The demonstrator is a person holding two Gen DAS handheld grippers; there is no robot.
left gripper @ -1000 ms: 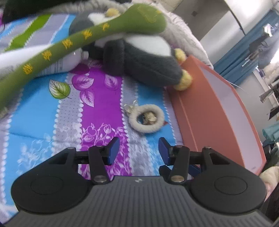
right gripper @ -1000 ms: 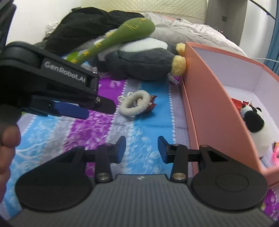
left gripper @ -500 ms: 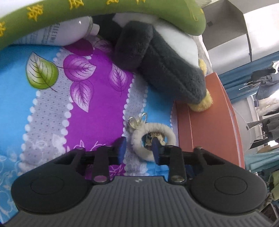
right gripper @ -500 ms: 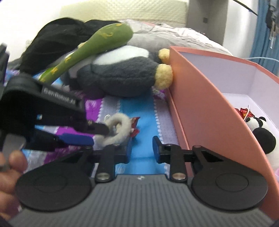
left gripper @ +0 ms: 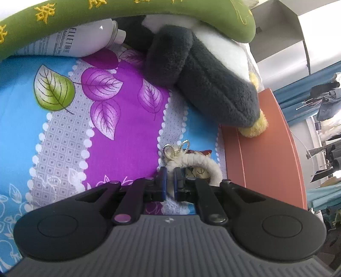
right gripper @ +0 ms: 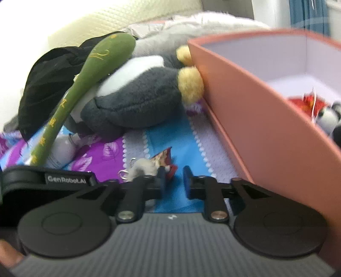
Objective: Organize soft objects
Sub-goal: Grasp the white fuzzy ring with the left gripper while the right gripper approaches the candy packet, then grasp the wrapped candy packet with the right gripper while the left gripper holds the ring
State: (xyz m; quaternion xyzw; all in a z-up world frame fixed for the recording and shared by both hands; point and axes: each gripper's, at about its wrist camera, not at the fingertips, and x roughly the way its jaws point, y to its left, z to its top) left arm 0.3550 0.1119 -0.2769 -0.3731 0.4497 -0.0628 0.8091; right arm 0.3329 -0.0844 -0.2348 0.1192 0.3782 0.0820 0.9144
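A cream fluffy ring keychain (left gripper: 200,162) with a metal clasp lies on the patterned bedsheet beside the orange box (left gripper: 264,162). My left gripper (left gripper: 168,181) is shut on the ring's near rim. The ring also shows in the right wrist view (right gripper: 145,167), with the left gripper's body (right gripper: 49,181) over it. My right gripper (right gripper: 173,181) is open and empty, low over the sheet next to the ring. A grey-and-white penguin plush (left gripper: 208,85) lies behind, against the box (right gripper: 255,119). A long green plush (left gripper: 127,12) rests across the penguin.
A white spray bottle (left gripper: 70,42) lies under the green plush. The box holds a panda plush (right gripper: 329,119) and a red item (right gripper: 307,104). Black clothing (right gripper: 49,81) and a grey quilt (right gripper: 191,25) lie at the head of the bed.
My left gripper moved forward and down onto the ring and closed on its rim. My right gripper also moved lower and closer to the ring, still open.
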